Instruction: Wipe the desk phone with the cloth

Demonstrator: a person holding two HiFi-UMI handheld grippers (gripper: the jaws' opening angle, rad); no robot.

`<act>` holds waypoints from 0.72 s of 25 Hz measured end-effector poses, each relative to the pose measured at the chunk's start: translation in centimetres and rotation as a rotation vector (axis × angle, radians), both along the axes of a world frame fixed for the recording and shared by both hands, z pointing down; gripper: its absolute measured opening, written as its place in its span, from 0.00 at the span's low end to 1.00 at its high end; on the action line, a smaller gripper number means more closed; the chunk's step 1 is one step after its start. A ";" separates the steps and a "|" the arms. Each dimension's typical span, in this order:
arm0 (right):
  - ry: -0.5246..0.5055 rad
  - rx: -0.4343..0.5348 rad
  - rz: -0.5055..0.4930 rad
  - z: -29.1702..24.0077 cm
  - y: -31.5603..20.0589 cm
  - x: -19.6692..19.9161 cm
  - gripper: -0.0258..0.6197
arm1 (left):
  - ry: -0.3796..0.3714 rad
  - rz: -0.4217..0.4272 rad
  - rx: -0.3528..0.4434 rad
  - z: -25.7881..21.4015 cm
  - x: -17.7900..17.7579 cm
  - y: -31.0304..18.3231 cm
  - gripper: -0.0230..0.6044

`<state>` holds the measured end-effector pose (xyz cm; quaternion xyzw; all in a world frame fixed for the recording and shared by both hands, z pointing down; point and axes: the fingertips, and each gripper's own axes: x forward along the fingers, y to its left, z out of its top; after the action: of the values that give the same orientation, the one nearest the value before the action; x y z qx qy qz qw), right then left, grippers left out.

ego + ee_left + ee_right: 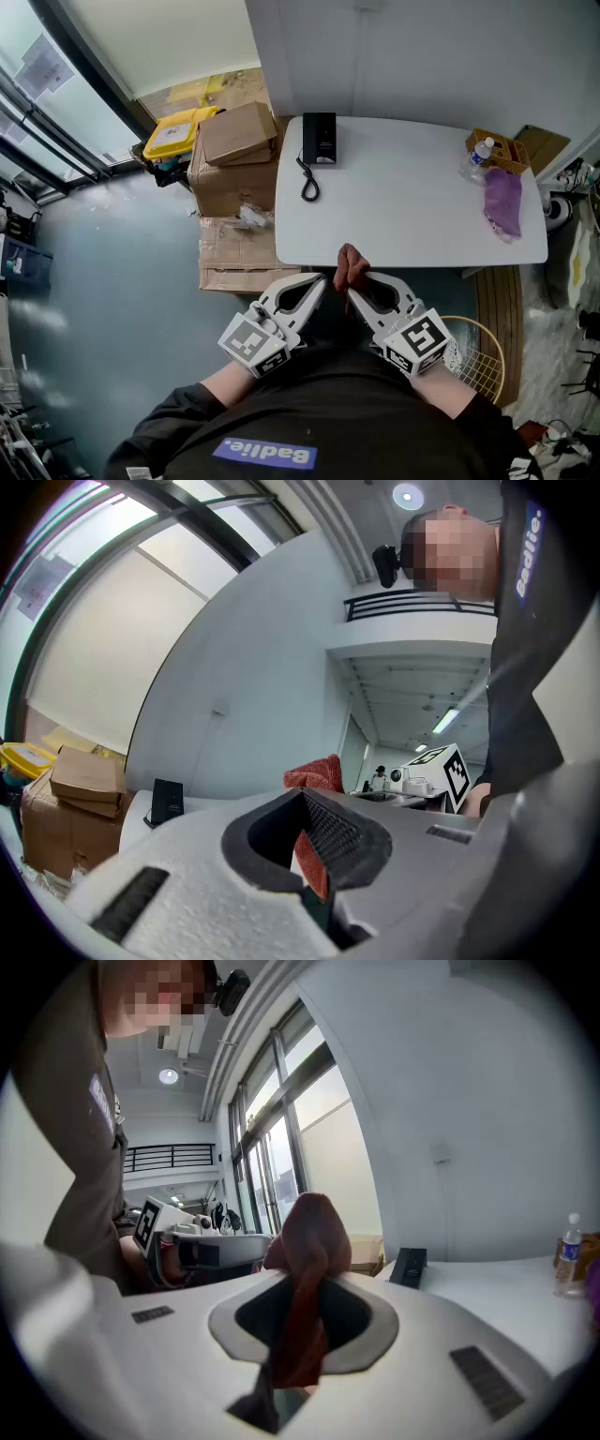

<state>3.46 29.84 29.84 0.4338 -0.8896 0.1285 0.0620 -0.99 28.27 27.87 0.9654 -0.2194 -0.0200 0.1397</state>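
The black desk phone (pixel 319 139) lies at the far left of the white table (pixel 403 211), its coiled cord (pixel 307 184) trailing toward me. A red-brown cloth (pixel 351 266) is bunched at the table's near edge. Both grippers meet on it there, well short of the phone. My left gripper (pixel 322 279) is shut on the cloth (pixel 313 773), with a strip pinched in its jaws. My right gripper (pixel 351 293) is shut on the same cloth (pixel 306 1241), which bulges up above its jaws. The phone (pixel 169 802) (pixel 408 1267) shows small and distant in both gripper views.
Cardboard boxes (pixel 234 150) and a yellow bin (pixel 176 133) stand left of the table. At the table's far right are a water bottle (pixel 480 151), a wooden box (pixel 502 147) and a purple cloth (pixel 503 201). A wire basket (pixel 476 361) sits on the floor at right.
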 end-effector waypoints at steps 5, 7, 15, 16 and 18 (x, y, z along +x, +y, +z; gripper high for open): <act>-0.011 -0.016 -0.003 0.3 -0.8 0.7 0.17 | -0.024 -0.026 -0.020 0.1 0.7 -1.0 0.06; -0.016 -0.014 -0.011 0.4 -1.0 0.9 0.17 | -0.023 -0.025 -0.012 0.1 1.0 -1.2 0.06; -0.048 -0.019 -0.074 1.2 -2.4 2.2 0.17 | -0.035 -0.067 -0.008 0.7 2.5 -2.5 0.06; -0.050 -0.017 -0.082 1.3 -2.6 2.5 0.17 | -0.032 -0.079 -0.012 0.7 2.8 -2.8 0.06; -0.048 -0.022 -0.096 1.8 -2.9 2.9 0.17 | -0.014 -0.110 -0.023 0.3 3.1 -3.3 0.06</act>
<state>6.37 26.91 31.67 0.3868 -0.9092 0.1455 0.0513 2.12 25.02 28.15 0.9502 -0.2735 -0.0185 0.1480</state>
